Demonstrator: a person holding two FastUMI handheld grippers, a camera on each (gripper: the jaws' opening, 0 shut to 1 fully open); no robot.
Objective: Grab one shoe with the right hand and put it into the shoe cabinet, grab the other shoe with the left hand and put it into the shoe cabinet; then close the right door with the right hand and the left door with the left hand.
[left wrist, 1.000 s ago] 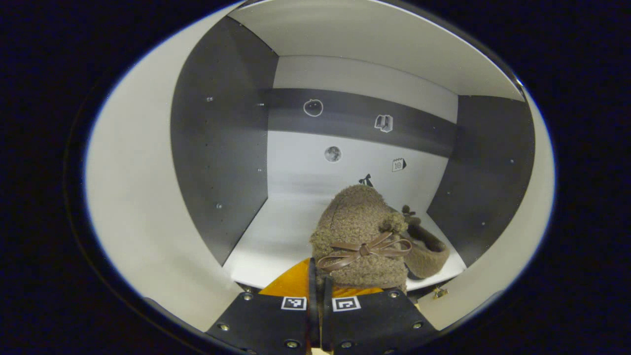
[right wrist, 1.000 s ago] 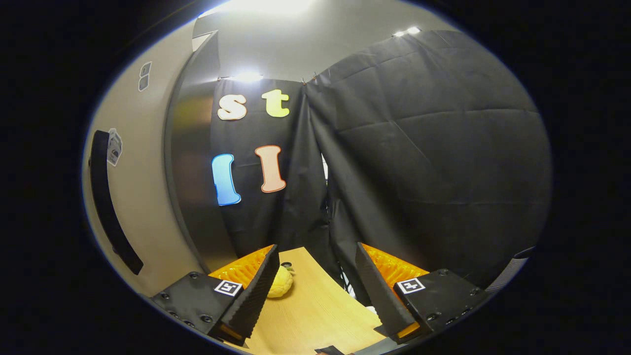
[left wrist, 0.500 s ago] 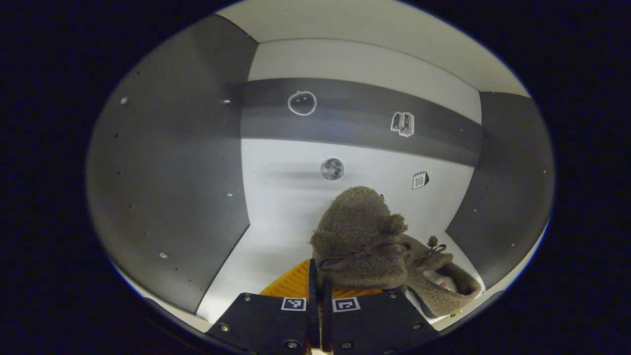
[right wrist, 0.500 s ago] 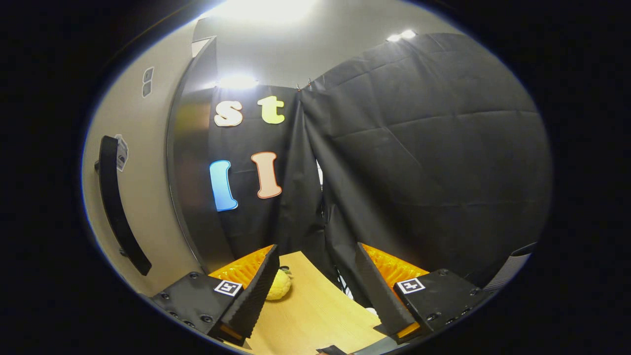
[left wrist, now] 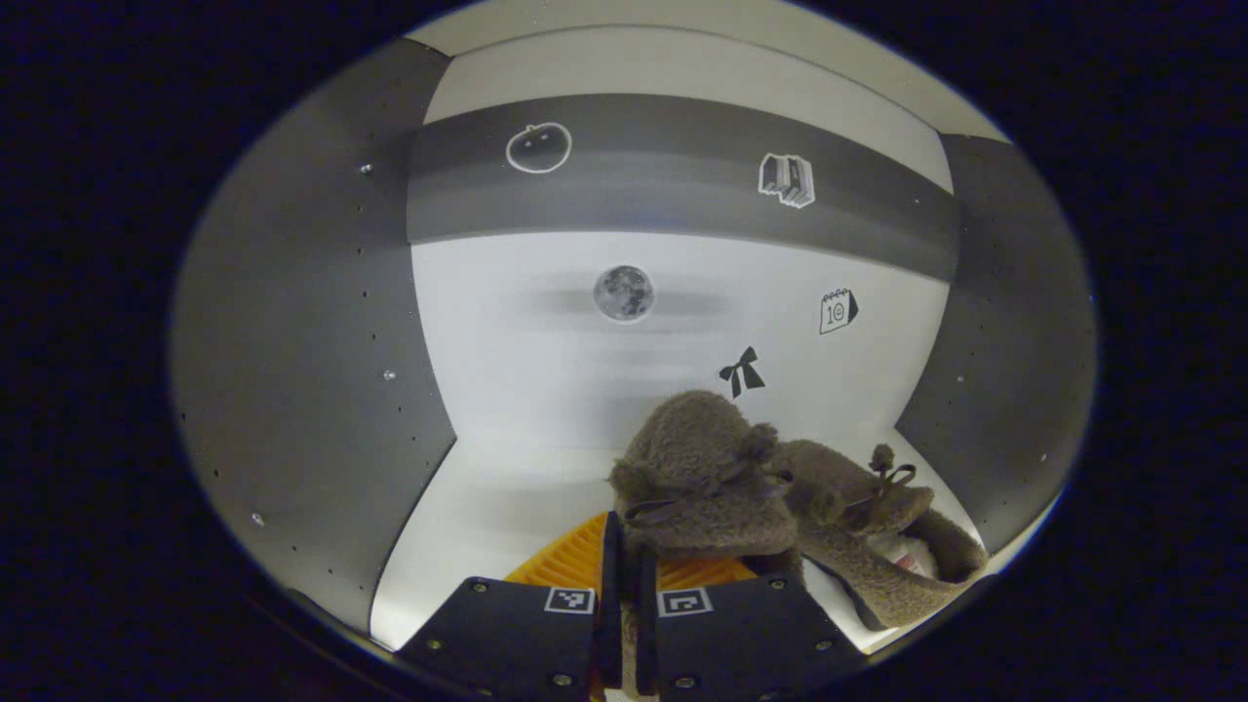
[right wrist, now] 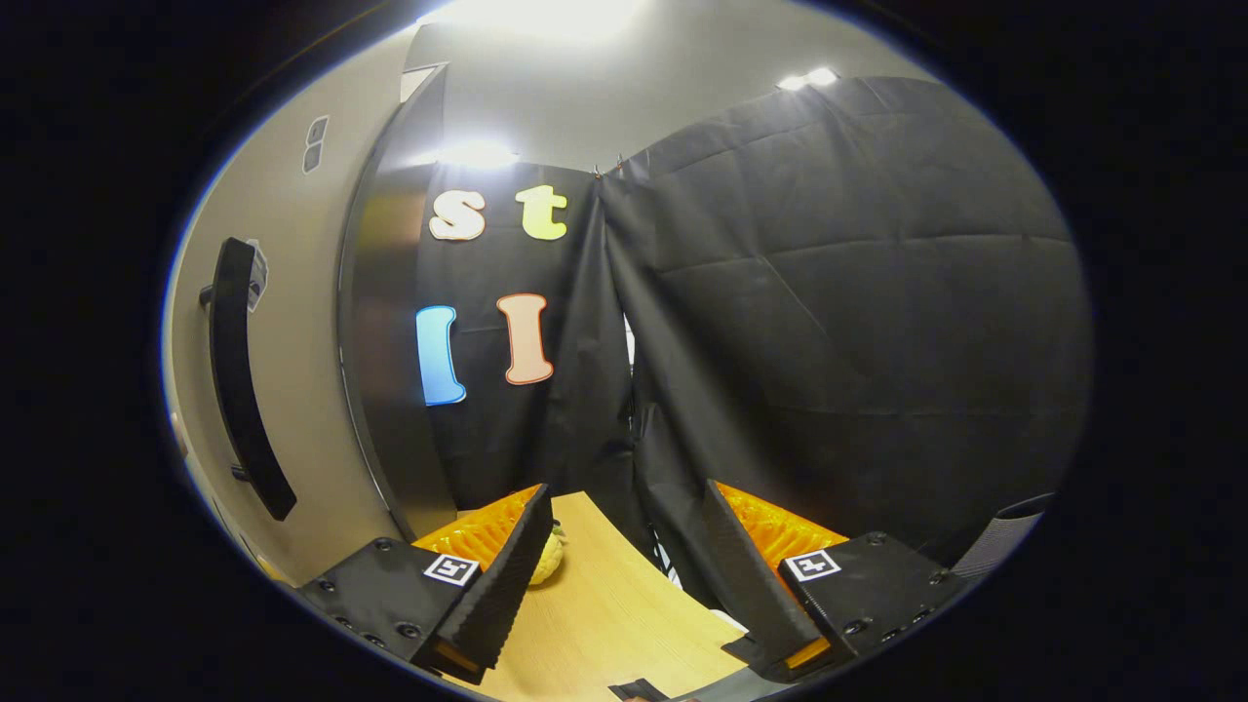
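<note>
Clamping shoe (left wrist: 704, 470) — left claw (left wrist: 624, 585), cabinet floor (left wrist: 507, 502) open leftward.

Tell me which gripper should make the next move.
Left. The left gripper is shut on a brown fuzzy shoe inside the shoe cabinet, ready to release; the right gripper is open, empty, outside.

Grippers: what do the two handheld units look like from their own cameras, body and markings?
Both match. The left gripper and the right gripper each have two black finger blocks held by screws, each block carrying a small square black-and-white marker tag. Ribbed orange plastic backs the fingers. No cables or sleeves are visible.
</note>
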